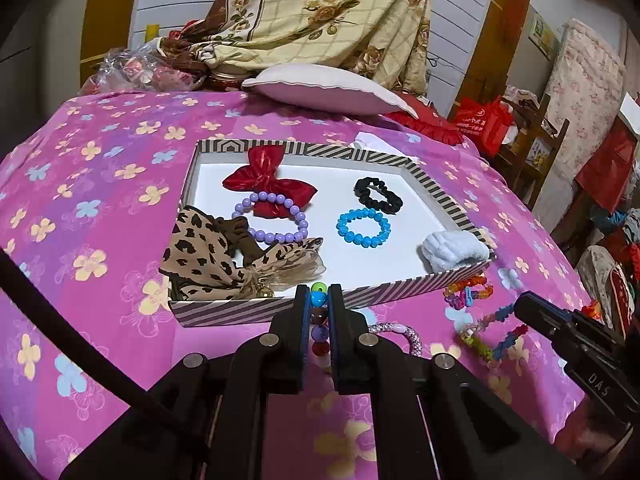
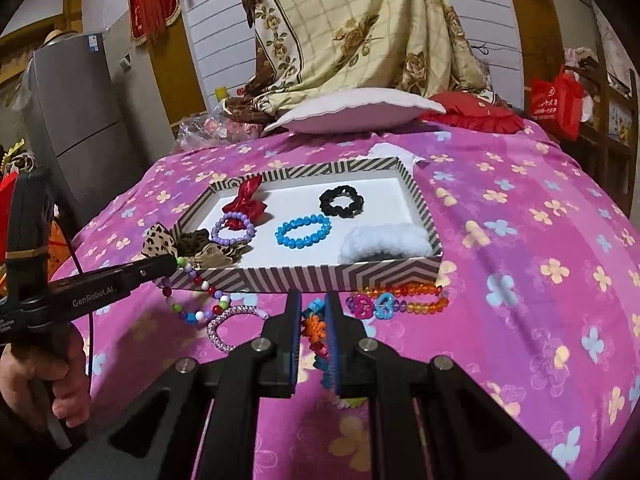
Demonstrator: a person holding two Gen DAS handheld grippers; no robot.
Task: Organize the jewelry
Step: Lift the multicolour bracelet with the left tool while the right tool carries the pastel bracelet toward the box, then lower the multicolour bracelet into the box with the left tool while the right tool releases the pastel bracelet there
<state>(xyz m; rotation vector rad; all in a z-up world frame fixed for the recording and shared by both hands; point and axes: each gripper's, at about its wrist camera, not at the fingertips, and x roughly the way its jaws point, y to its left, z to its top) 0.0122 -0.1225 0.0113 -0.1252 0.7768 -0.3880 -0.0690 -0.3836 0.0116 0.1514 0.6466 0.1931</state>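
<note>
Mixed-bead bracelet (image 1: 319, 320) pinched in left gripper (image 1: 319, 300), dangling at striped tray (image 1: 256, 310) front wall; right gripper (image 2: 313, 320) clamps braided bracelet (image 2: 314, 330), farther back.

Beside the striped tray (image 2: 304, 276), the left gripper (image 2: 176, 264) bears "GenRobot.AI" in white along its arm, while the right gripper (image 1: 520, 308) shows "DAS" on its body.

You are working over a bed (image 2: 520, 240) spread with a pink flowered sheet. Lying directly on it are a striped box (image 2: 320, 276), a pink braided bracelet (image 2: 224, 320), an orange-and-purple heart bracelet (image 2: 400, 298), and a pale pillow (image 2: 360, 114).
</note>
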